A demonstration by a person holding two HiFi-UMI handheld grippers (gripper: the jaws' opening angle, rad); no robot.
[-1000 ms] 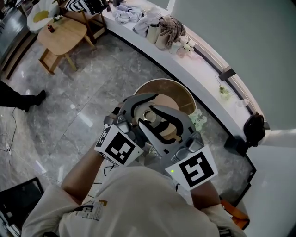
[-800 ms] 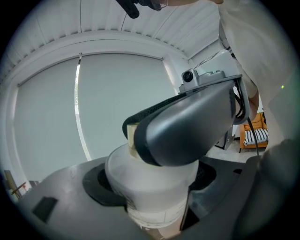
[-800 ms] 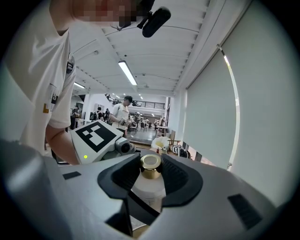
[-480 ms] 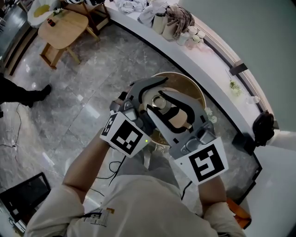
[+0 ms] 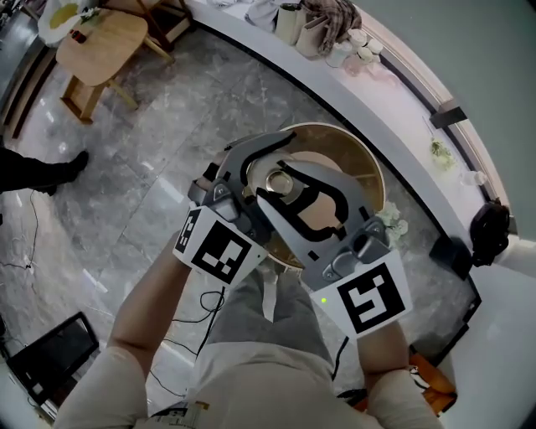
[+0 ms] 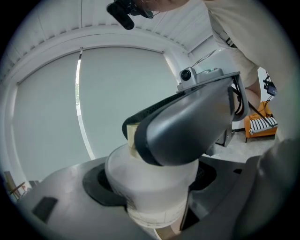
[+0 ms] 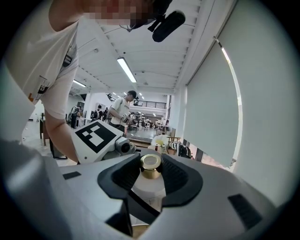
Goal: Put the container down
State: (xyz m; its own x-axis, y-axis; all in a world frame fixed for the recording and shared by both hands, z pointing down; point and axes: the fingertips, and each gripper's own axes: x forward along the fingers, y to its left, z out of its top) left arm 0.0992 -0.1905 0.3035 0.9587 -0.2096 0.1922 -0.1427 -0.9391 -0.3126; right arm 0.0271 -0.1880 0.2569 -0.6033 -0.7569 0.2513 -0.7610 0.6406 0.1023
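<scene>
L tool (image 5: 255,172) clamps container (image 5: 279,183) body, R tool (image 5: 303,205) grips its cap (image 7: 151,161). Lower slow & upright to round table (image 5: 368,172) centre, base flat, then open.

**A:** Floor?

**B:** Grey marbled tiles (image 5: 151,142), glossy, streaks of light on them. A black flat thing (image 5: 50,360) lies at the lower left; can't tell what it is.

**A:** Furniture?

**B:** Small wooden table (image 5: 96,50) top left. A long white curved ledge (image 5: 402,117) sweeps past it, with crumpled cloths (image 5: 331,17), a few cups (image 5: 366,46) and a small plant (image 5: 437,151) further along. In the middle there's a round tan piece with a raised rim (image 5: 366,163) — table or tub, unclear.

**A:** Walls, light?

**B:** Big pale roller blind (image 6: 122,103) with a thin bright slit (image 6: 78,108) down it. White ceiling (image 7: 159,51) with a strip light (image 7: 126,69). An open hall lies beyond — people far off, too small to detail. An orange rack (image 6: 261,125) stands off to one side.
</scene>
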